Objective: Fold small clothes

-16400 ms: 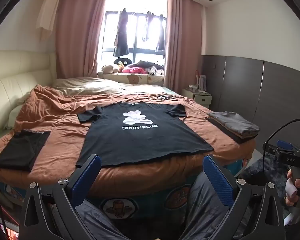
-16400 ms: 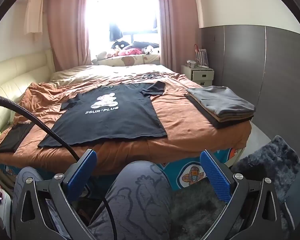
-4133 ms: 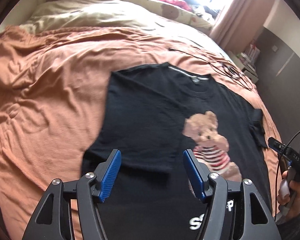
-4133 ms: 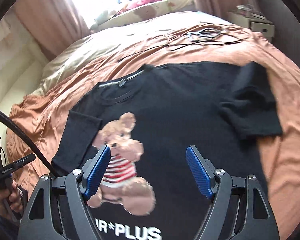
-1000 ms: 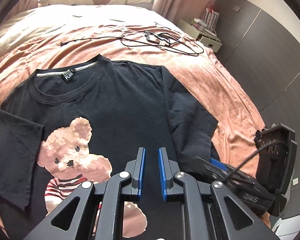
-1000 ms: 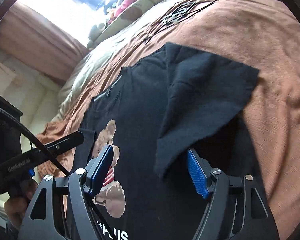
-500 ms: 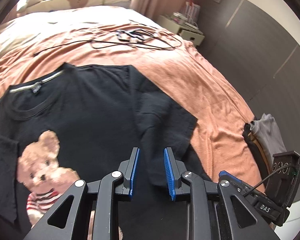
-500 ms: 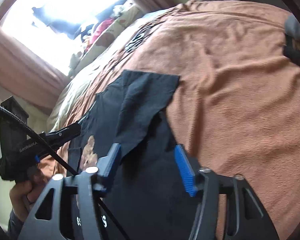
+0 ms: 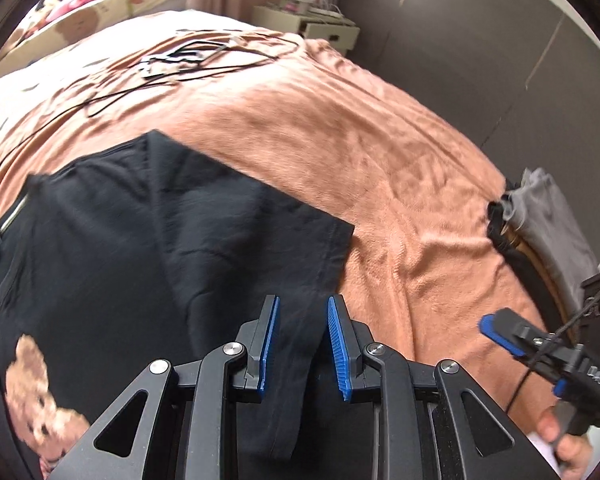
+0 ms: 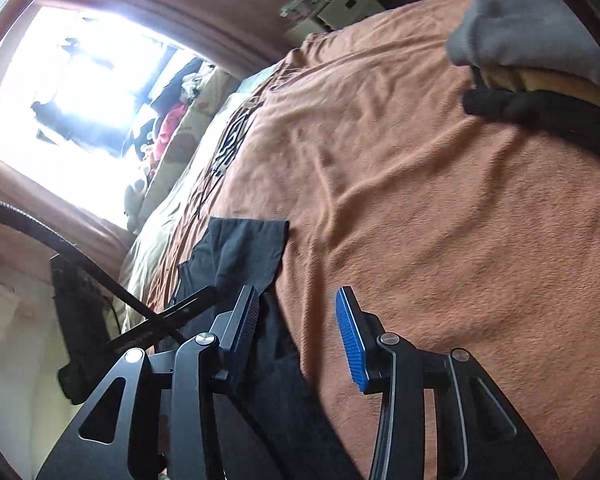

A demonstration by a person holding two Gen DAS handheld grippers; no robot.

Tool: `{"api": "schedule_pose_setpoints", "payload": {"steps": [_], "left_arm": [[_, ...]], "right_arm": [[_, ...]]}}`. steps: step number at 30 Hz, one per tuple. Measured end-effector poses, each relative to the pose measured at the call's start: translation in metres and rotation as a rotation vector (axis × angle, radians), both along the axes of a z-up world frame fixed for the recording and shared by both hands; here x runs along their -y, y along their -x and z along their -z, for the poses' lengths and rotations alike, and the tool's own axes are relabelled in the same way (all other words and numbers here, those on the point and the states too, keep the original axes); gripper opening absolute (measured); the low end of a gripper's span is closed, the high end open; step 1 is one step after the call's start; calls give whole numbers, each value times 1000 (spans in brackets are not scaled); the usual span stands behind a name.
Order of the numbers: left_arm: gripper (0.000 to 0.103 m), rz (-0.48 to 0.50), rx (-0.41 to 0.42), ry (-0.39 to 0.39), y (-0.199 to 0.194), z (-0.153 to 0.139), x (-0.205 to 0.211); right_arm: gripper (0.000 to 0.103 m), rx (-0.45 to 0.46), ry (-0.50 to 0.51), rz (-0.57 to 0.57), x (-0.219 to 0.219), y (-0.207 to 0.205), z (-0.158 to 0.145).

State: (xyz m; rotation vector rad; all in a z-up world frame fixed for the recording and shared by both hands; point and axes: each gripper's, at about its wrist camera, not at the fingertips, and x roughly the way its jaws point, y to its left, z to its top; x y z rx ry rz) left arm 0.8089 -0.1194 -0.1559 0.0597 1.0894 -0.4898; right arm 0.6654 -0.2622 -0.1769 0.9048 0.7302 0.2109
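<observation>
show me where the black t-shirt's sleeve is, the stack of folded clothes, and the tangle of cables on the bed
black t-shirt sleeve point(image 9: 260, 220): left wrist view, middle of the sleeve.
stack of folded clothes point(image 10: 532, 32): right wrist view, grey top layer.
tangle of cables point(image 9: 176, 62): left wrist view, the knotted centre.

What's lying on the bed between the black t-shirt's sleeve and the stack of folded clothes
Only bare orange blanket lies between the black t-shirt's sleeve and the stack of folded clothes. Both wrist views show it.
</observation>
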Motion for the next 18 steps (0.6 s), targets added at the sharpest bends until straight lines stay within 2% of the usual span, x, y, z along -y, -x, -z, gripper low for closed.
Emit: {"api": "schedule_pose_setpoints", "payload": {"steps": [5,8,10,13,18], "left_arm": [[27,68,-33,-40,-16,19,31],[35,88,-52,-63,-23,29,45],[37,102,-57,-90,-26,37,55],[37,86,-44,-155,-30,47,64],[37,55,-17,-149,-38,50,66]], "right_arm": [[38,-31,13,13,5,7,-9],[38,-46,2,26,7,11,-11],[38,-53,-13,27,8,15,-12],[38,-58,-19,23,9,21,-13],[38,-49,-33,13,8,12,-13]]}}
